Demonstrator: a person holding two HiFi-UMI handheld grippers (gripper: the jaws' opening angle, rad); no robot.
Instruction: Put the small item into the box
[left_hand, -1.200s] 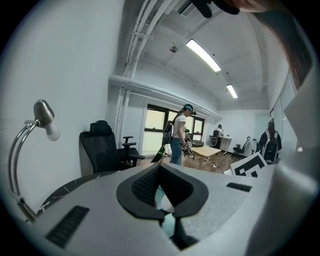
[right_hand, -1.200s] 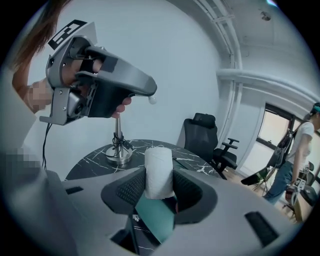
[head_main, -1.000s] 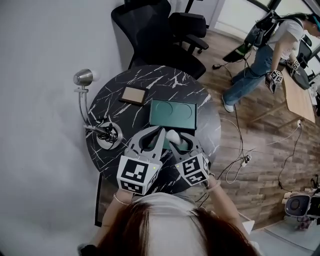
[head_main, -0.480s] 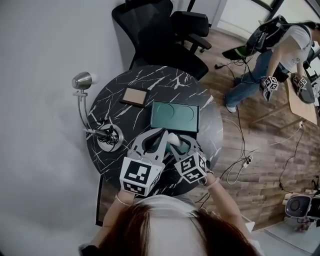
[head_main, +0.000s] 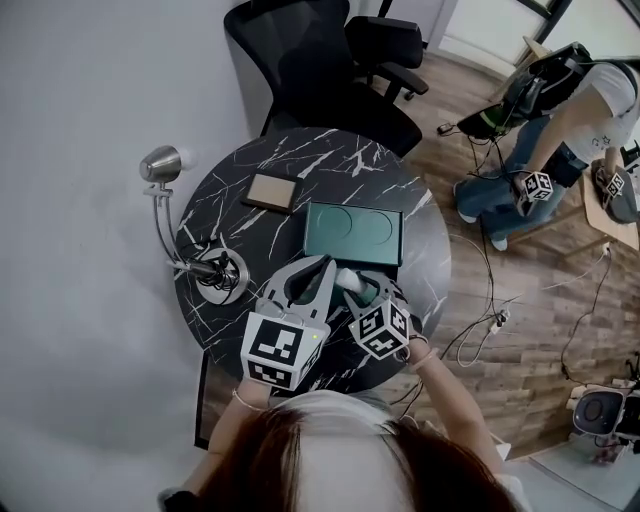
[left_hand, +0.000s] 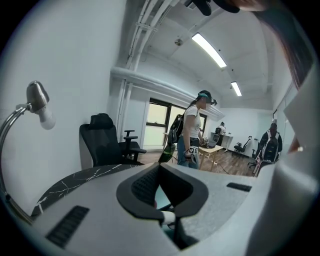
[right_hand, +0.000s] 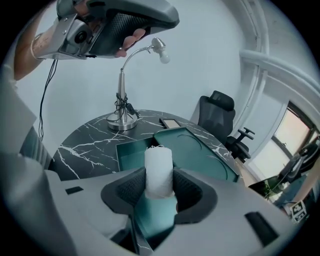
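Item under inspection: a white roll (right_hand: 158, 167), the small item of the task. We find it upright between the jaws of the right gripper (right_hand: 160, 183). Both ribbed pads press on its lower half and its upper half stands free.

Position relative to the box (right_hand: 131, 156): the roll hangs above the open green tray, over the tray's near part, and is not yet inside. The tray floor beneath it shows bare. The lid (right_hand: 202, 150) lies flat and open on the box's far side. The left gripper (left_hand: 160, 170) is beside the box on its left, raised off the table (head_main: 300, 160). Its jaw tips are together with nothing between them. A lamp (right_hand: 123, 100) stands well to the left of the box.

Handling assessment: we judge the roll light and soft, since its top edge looks frayed and fibrous, like wound cloth or paper. It should yield under pressure rather than crack, and its rough surface makes slipping unlikely. The present hold, across the width and low on the body, appears sound. A grip at the frayed top would risk crushing or unwinding it.

Concerns: fibres may cling to the ribbed pads on release. The roll may also topple if it is let go high above the box floor.
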